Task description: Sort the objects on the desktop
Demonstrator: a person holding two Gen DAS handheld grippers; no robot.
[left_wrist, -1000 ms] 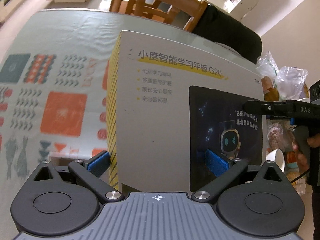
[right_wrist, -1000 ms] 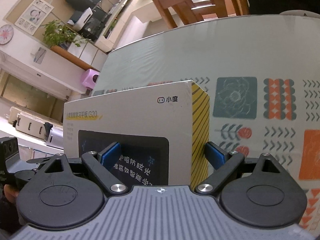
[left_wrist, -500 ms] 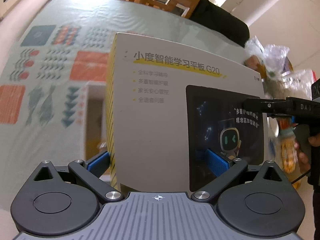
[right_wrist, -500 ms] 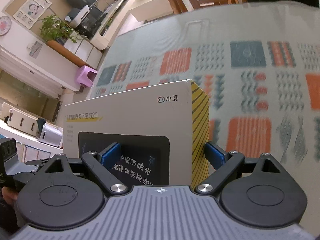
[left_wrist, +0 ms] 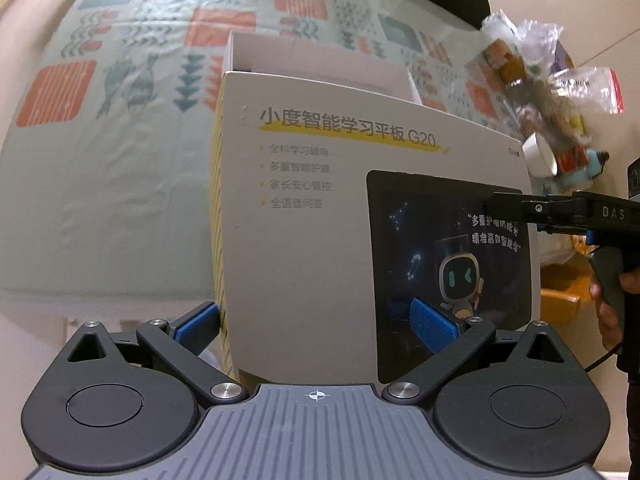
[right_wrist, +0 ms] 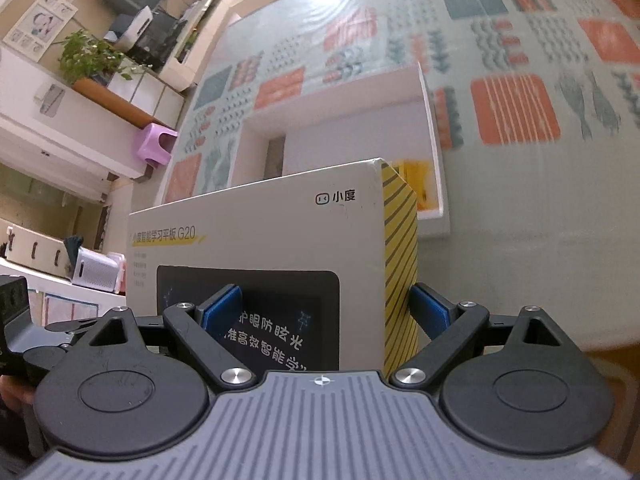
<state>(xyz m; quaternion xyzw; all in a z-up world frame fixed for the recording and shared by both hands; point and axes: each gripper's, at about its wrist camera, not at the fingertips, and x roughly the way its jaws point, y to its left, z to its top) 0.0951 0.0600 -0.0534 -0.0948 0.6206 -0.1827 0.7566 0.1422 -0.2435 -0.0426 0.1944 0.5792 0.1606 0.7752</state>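
Left wrist view: the left gripper (left_wrist: 316,326) and the right gripper (right_wrist: 326,308) both squeeze the tablet box lid (left_wrist: 304,240), held up over the open white box (right_wrist: 352,132) on the table (left_wrist: 100,184).

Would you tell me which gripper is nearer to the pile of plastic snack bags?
Right. The right gripper clamps the tablet box lid on the edge facing the snack bags; the left gripper clamps the opposite end, farther away.

Black gripper (left_wrist: 316,322), blue pads (left_wrist: 432,326)
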